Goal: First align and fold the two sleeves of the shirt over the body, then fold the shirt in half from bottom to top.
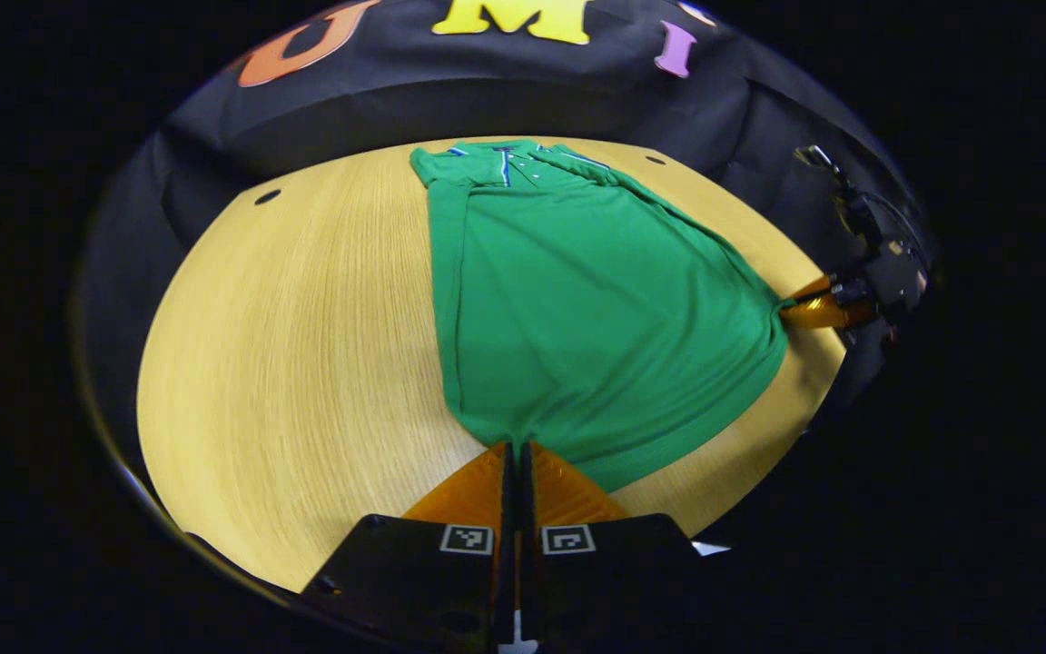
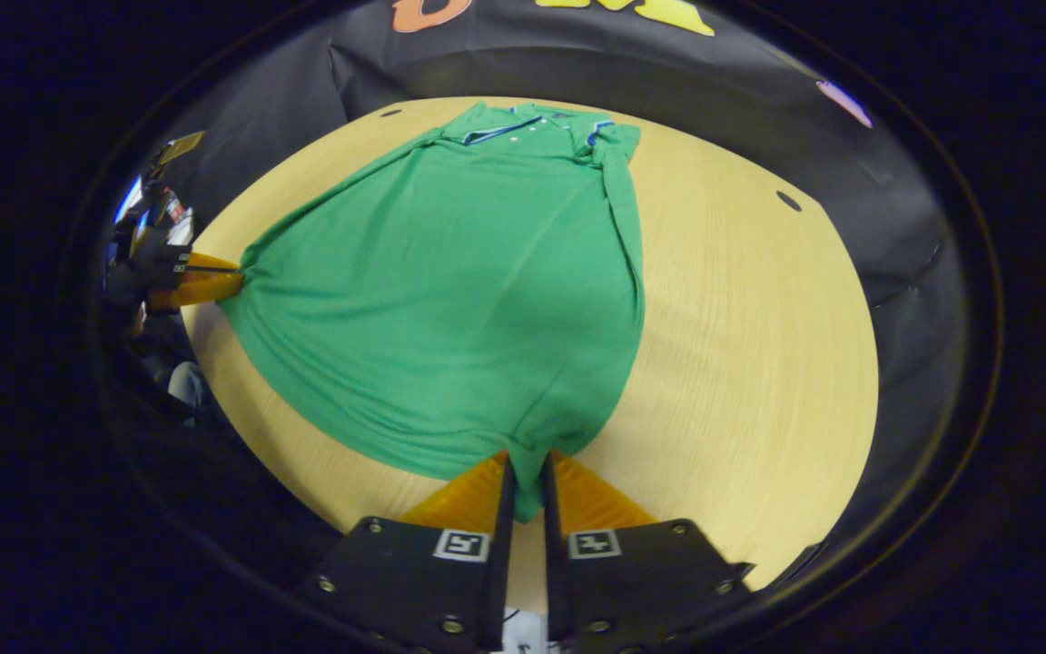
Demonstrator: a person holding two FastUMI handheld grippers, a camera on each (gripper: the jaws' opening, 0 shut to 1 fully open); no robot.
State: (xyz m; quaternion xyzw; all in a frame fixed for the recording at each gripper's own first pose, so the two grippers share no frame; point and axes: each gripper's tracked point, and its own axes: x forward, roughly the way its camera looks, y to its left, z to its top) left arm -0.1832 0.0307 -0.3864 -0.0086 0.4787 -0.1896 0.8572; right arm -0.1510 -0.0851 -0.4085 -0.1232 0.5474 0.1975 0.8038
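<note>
I see the shirt (image 1: pixel 577 309) as soft knit cloth, matt, with fine ripples where the fabric is pulled taut toward the hem corners; its collar (image 1: pixel 505 159) looks like a slightly firmer ribbed knit. The worktop (image 1: pixel 305 363) reads to me as pale wood or wood-look laminate, smooth, with fine straight grain and a faint satin sheen. The fingers (image 2: pixel 478 495) of my right gripper (image 2: pixel 524 481) look like translucent, glossy plastic, mounted on matt hard plastic blocks with small metal screws. The booth wall (image 2: pixel 850 182) is matt, creased cloth.
</note>
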